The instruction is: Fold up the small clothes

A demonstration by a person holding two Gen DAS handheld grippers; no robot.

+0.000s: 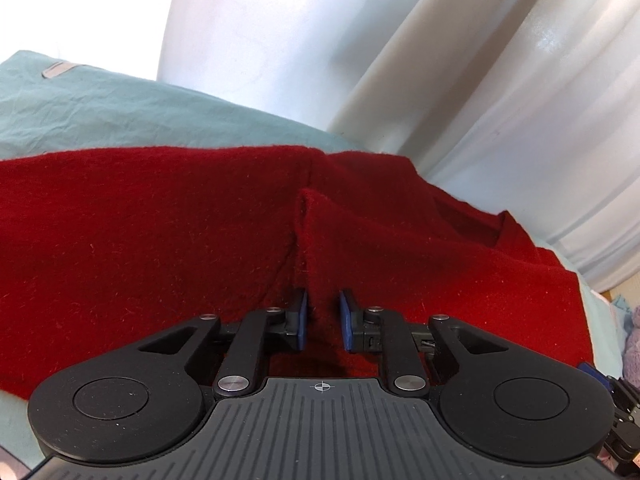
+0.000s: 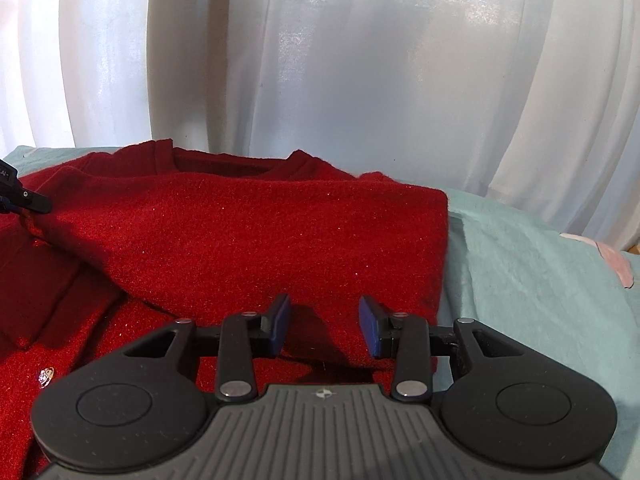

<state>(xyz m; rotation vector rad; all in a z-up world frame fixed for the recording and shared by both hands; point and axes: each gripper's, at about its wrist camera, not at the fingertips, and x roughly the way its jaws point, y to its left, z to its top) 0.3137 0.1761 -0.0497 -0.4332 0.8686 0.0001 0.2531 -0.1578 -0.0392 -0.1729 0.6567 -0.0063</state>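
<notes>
A red knit sweater lies spread on a teal sheet. My left gripper is shut on a raised ridge of the sweater's fabric, which runs up between its blue pads. In the right wrist view the sweater has one side folded over, with its neckline at the back. The left gripper shows at the far left edge, pinching up a crease. My right gripper hovers low over the sweater's near right part, pads apart, with flat fabric beneath them.
White curtains hang close behind the bed. The teal sheet extends right of the sweater, with a pink item at its far edge. A small shiny badge sits on the sweater. A lavender cloth lies at the right.
</notes>
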